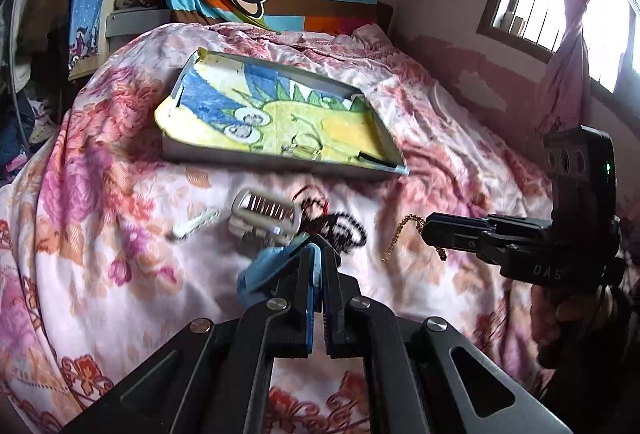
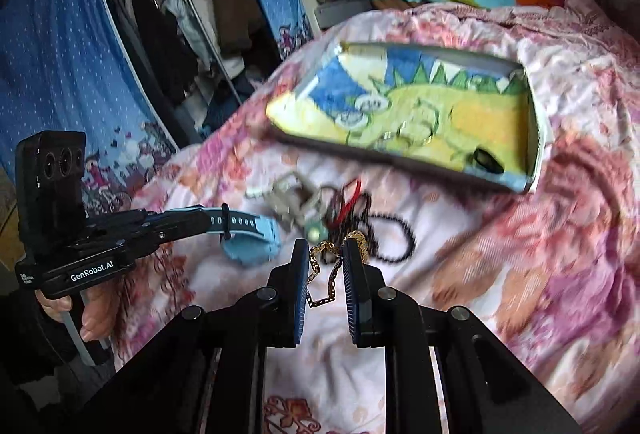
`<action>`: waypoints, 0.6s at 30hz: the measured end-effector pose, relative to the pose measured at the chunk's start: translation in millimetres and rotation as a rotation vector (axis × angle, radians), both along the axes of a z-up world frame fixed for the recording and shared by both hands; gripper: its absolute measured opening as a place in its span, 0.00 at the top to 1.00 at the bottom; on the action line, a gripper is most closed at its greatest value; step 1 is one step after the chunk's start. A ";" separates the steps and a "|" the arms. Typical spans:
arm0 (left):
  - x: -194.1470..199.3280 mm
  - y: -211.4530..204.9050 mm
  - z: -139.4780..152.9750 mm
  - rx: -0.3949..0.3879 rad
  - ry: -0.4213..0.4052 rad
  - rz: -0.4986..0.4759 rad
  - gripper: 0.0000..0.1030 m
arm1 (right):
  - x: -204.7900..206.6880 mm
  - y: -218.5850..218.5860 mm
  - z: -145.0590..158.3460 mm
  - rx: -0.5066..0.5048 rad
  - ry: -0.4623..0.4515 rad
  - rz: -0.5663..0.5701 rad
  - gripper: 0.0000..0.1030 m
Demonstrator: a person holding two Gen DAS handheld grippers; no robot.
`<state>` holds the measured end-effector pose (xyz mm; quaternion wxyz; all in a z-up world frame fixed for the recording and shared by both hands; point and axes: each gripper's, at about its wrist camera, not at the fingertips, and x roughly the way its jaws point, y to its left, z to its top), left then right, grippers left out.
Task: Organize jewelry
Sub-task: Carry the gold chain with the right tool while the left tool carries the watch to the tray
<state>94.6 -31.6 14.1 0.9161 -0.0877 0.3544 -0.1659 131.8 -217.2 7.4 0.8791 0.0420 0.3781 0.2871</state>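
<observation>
Right wrist view: right gripper (image 2: 323,254) pinching gold chain (image 2: 320,276), left gripper (image 2: 208,224) clamped on blue watch (image 2: 252,238). Tray (image 2: 534,137) holding little (rings?); bead tangle (image 2: 360,218) still on bed.

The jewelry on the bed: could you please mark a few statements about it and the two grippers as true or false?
1. The left gripper holds a blue watch. True.
2. A gold chain hangs between the right gripper's fingers. True.
3. The tray holds nothing. False: rings and a dark item lie in it.
4. The black bead string is in the tray. False: it lies on the bedspread.
5. A white comb lies before the tray. True.
</observation>
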 end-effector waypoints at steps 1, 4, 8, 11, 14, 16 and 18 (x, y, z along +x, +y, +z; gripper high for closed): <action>3.4 -0.2 7.0 -0.010 -0.006 -0.002 0.97 | 2.5 -2.0 4.6 0.009 -0.007 -0.004 0.85; 14.2 -0.9 25.5 -0.030 -0.031 0.000 0.97 | 11.5 -5.4 17.1 0.016 -0.032 -0.019 0.85; 35.4 -2.4 48.1 -0.034 -0.082 0.016 0.97 | 39.0 -10.4 31.4 0.034 -0.063 -0.054 0.85; 60.8 -0.1 62.4 -0.055 -0.115 0.041 0.97 | 60.1 -11.0 36.5 0.042 -0.079 -0.079 0.85; 88.7 0.6 67.1 -0.069 -0.139 0.059 0.97 | 85.8 -12.0 33.7 0.068 -0.087 -0.109 0.85; 110.5 1.5 63.2 -0.081 -0.143 0.071 0.97 | 105.3 -12.9 26.5 0.091 -0.082 -0.133 0.85; 125.7 0.9 56.6 -0.085 -0.137 0.082 0.97 | 121.2 -11.5 15.5 0.101 -0.068 -0.149 0.85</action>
